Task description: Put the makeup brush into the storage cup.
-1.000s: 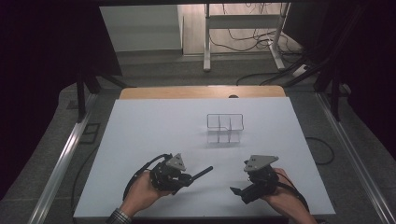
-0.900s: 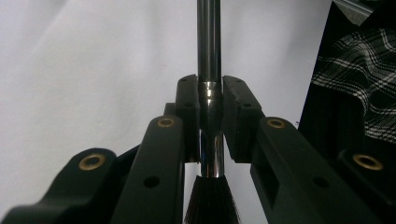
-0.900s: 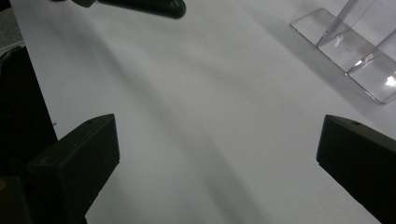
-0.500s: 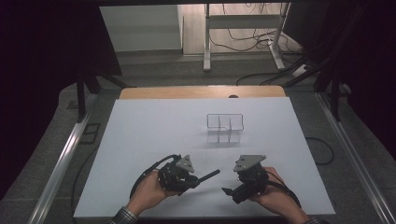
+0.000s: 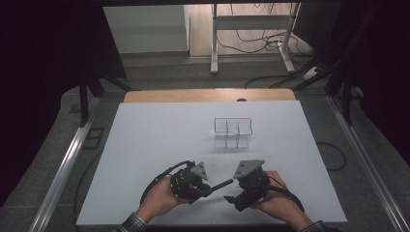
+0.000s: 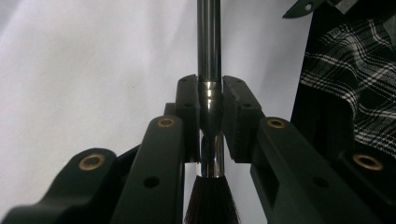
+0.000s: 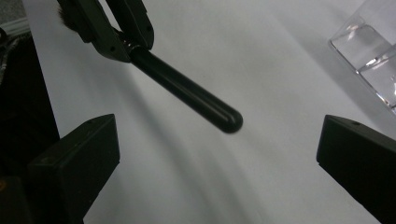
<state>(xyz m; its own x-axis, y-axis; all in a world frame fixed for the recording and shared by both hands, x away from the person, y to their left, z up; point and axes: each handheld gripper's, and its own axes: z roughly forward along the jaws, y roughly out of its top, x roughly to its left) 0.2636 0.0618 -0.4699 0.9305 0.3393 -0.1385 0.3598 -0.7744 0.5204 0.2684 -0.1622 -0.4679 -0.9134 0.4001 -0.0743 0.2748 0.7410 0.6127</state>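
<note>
The left gripper [image 5: 209,187], near the table's six o'clock edge in the high view, pinched a slim black brush with a shiny metal ferrule and dark bristles [image 6: 208,93]; in the left gripper view both pads pressed on the ferrule, the bristles hung at six o'clock and the handle ran up toward twelve. In the high view the handle stuck out toward three o'clock, its rounded end just short of the right gripper [image 5: 231,199]. The right gripper's jaws stood spread wide with nothing between them; in its own view the brush handle [image 7: 187,92] came in from eleven o'clock, well apart from either pad. Both hands rested over the white table [image 5: 154,140]. A clear acrylic divided organiser [image 5: 233,131] stood toward twelve o'clock from the grippers, well apart
</note>
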